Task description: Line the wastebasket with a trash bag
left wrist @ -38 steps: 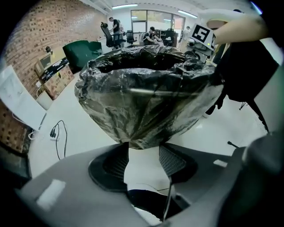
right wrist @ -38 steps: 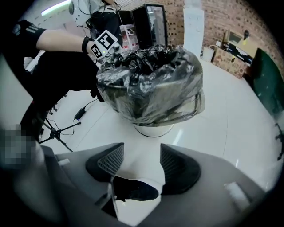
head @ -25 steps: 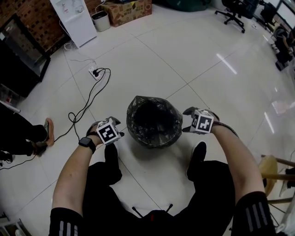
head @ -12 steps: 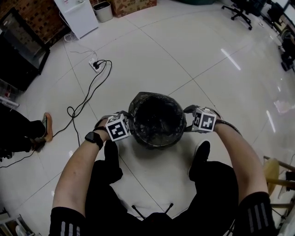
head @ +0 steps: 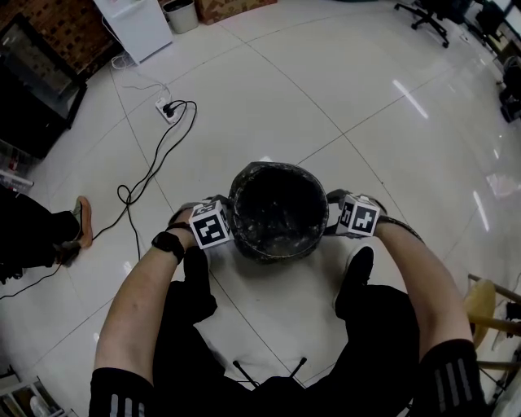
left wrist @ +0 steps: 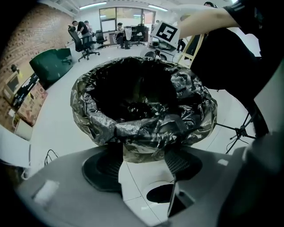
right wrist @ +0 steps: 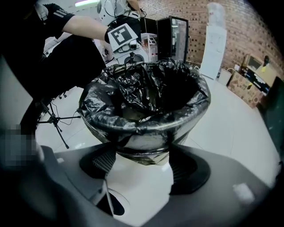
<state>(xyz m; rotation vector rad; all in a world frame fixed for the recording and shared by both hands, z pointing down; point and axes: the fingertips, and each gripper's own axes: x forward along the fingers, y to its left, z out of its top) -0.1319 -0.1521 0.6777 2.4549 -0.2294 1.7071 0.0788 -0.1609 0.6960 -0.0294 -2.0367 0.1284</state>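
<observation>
Right at the bottom edge, black trousers (head: 269,358) and both forearms (head: 138,301), cut off by the frame; a watch (head: 167,243) on the wrist at lower left. Just above, two dark shoes (head: 356,267) planted either side of centre. Dead centre: the wastebasket (head: 281,254), upright on the white tiled floor (head: 326,98), with the black trash bag (head: 281,208) already inside and folded out over the rim. Bottom of the basket lost in shadow, depth of the bag impossible to judge. Just beside the rim on the left, the left gripper (head: 221,208); on the right, the right gripper (head: 334,213). Jaws on both spread wide, just been opening, nothing pinched, only the bag's crinkled overhang between the tips. From above, tips half buried behind the marker cubes (head: 210,228). Further up and left, a black cable (head: 155,187) snaking to a power strip (head: 168,108). Far left edge, somebody's foot (head: 81,232), mostly cropped. Top right corner, an office chair (head: 423,12), barely in shot.
</observation>
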